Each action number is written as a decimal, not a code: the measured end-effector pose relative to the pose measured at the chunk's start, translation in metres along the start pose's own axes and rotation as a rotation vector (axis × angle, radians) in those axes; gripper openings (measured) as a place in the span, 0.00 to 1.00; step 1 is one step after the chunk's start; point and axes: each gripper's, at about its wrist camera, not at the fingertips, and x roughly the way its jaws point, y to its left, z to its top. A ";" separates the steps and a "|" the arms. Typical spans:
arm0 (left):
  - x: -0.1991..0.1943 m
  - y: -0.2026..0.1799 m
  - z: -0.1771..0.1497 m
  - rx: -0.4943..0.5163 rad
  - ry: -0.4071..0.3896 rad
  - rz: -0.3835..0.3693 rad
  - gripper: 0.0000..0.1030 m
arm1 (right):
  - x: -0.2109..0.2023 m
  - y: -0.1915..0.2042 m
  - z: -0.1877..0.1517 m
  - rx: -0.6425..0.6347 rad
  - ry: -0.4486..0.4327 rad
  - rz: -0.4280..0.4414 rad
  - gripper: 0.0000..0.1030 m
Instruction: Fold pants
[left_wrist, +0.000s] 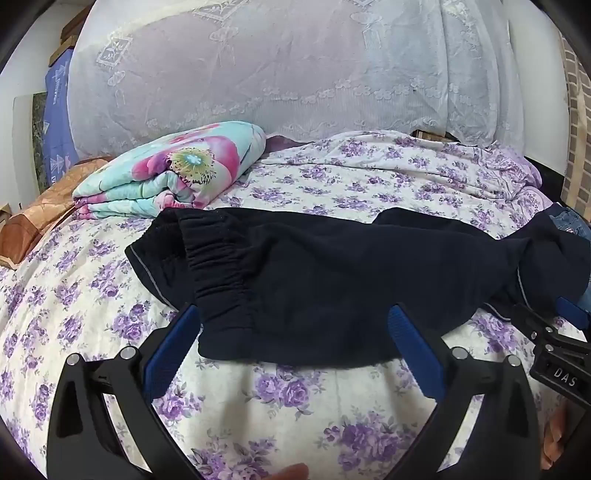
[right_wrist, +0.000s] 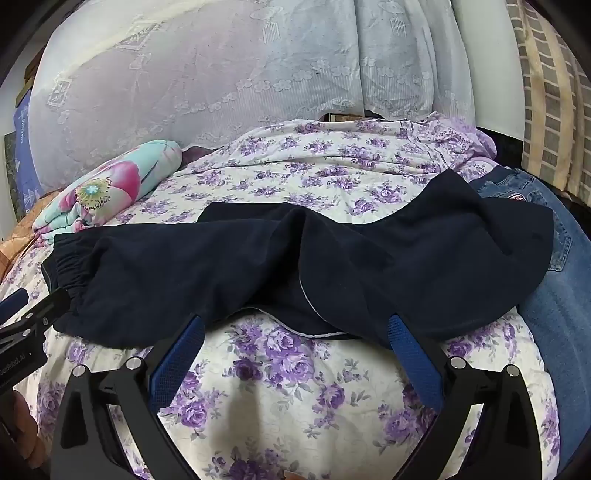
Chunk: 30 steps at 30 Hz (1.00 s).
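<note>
- Lying flat along the bed's (left_wrist: 110, 325) near edge, the dark pants (left_wrist: 314, 280) await folding.
- Left gripper (left_wrist: 291, 325) and right gripper (right_wrist: 295, 328) — both spread apart, empty — should pinch waistband and cuffs evenly.

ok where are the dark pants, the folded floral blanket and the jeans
dark pants (left_wrist: 314, 280): left wrist view, flat middle of the fabric
folded floral blanket (left_wrist: 177, 173): left wrist view, top face by the big flower
jeans (right_wrist: 554, 306): right wrist view, denim right of the pants
</note>
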 end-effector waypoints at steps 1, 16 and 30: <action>0.000 0.000 0.000 -0.003 0.000 -0.003 0.96 | 0.000 0.000 0.000 0.001 -0.002 0.001 0.97; 0.004 -0.002 -0.007 0.035 0.007 0.005 0.96 | -0.002 -0.001 0.004 -0.006 -0.002 -0.002 0.97; -0.006 -0.008 -0.003 0.059 -0.045 0.011 0.96 | 0.001 0.002 -0.002 -0.010 0.000 -0.005 0.97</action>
